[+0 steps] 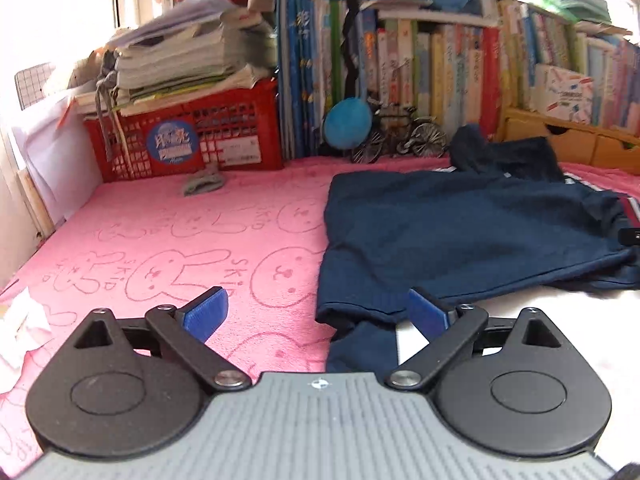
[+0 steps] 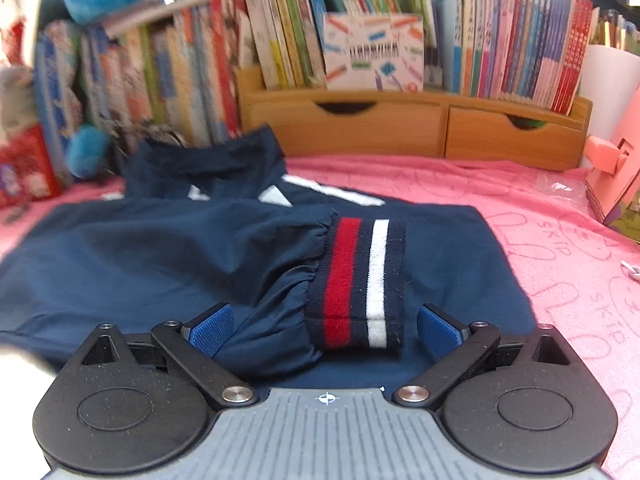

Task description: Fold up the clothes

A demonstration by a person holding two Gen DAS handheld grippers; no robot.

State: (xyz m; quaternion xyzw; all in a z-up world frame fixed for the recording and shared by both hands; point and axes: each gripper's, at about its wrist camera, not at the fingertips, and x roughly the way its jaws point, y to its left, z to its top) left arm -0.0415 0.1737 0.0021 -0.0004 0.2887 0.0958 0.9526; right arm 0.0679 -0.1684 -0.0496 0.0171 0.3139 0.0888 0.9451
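Each camera sits low behind its own claw and looks forward over the pink towel [image 1: 168, 240] toward the books [image 2: 500, 40]. The left one is near the navy jacket's [image 1: 460, 232] hem edge. The right one is right over the striped cuff [image 2: 356, 284]. Both see the jacket and books.

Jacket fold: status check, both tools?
Left tool open, at hem. Right tool open, straddling striped cuff. Navy jacket flat on pink blanket. Nothing obstructing.
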